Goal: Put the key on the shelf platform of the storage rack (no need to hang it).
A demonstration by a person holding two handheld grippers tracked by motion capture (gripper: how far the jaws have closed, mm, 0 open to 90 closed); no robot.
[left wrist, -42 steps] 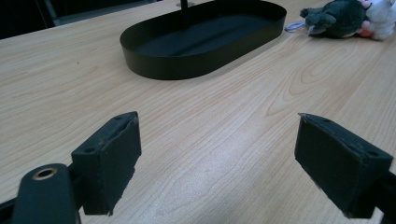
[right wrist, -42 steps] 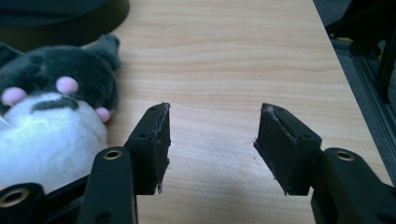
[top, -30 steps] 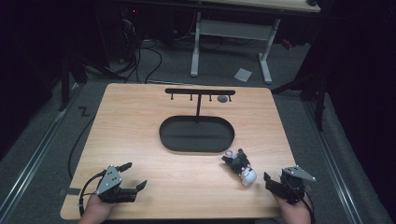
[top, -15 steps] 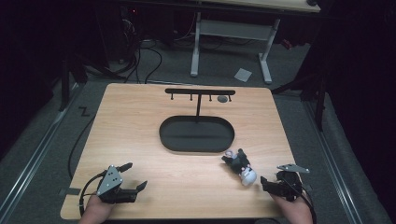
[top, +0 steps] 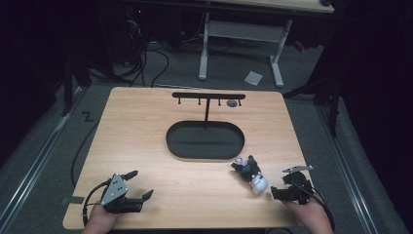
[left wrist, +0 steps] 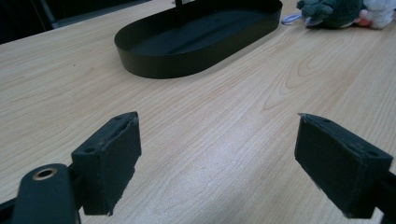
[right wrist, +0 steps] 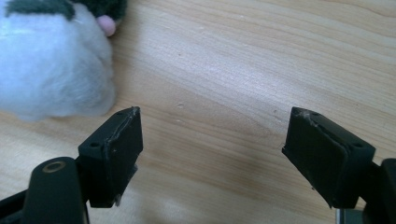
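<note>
Left gripper (top: pixel 137 186) near surface (top: pixel 146 126) front-left edge, fingers wide, bare wood ahead. Right gripper (top: pixel 287 187) at front-right edge, fingers wide, just beside plush toy (top: pixel 251 174). Black oval tray (top: pixel 205 140) mid-surface.

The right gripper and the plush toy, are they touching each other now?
Apart. In the right gripper view, bare table shows between the open right gripper and the plush toy, which lies up and left of the jaws.
</note>
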